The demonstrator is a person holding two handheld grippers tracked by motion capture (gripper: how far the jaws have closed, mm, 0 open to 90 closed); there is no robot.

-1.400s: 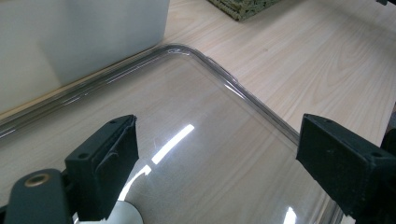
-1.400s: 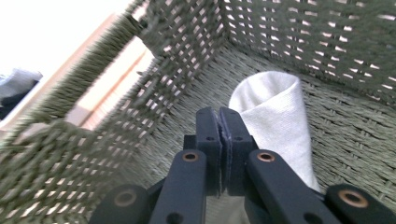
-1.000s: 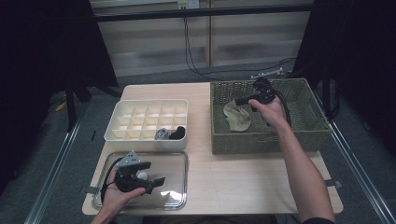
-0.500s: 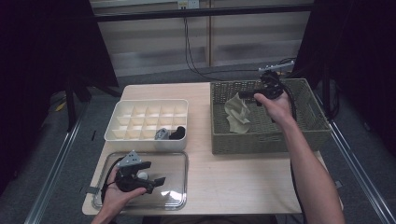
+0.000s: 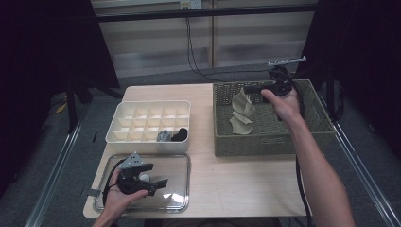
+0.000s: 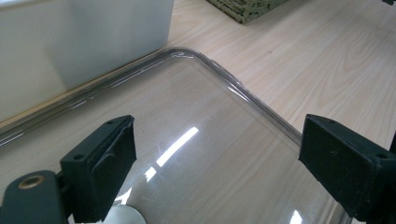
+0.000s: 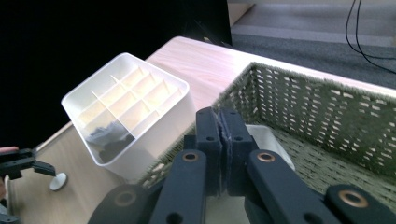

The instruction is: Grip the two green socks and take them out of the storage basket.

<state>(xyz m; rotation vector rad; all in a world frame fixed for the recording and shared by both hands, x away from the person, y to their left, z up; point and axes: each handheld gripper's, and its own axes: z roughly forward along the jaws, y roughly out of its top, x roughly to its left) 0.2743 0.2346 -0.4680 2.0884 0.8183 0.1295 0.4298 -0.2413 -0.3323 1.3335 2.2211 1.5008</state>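
The right tongs, clamped on the top edge of a pale beige soft cloth dangling limp over the woven olive basket, suit something light and floppy, while the left tongs rest wide over the clear plastic lid.

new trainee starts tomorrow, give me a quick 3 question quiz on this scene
1. True or false: the right gripper is shut on a beige cloth above the wicker basket.
2. The left gripper rests over which thing? A) the white divided box B) the clear lid C) the basket
3. Fill in: the dark items in the divided box lie in the row nearest the ____.

Key
1. True: in the right gripper view its jaws are pressed together, and cloth hangs from them in the high view.
2. B, with its jaws apart.
3. Person (the front row).
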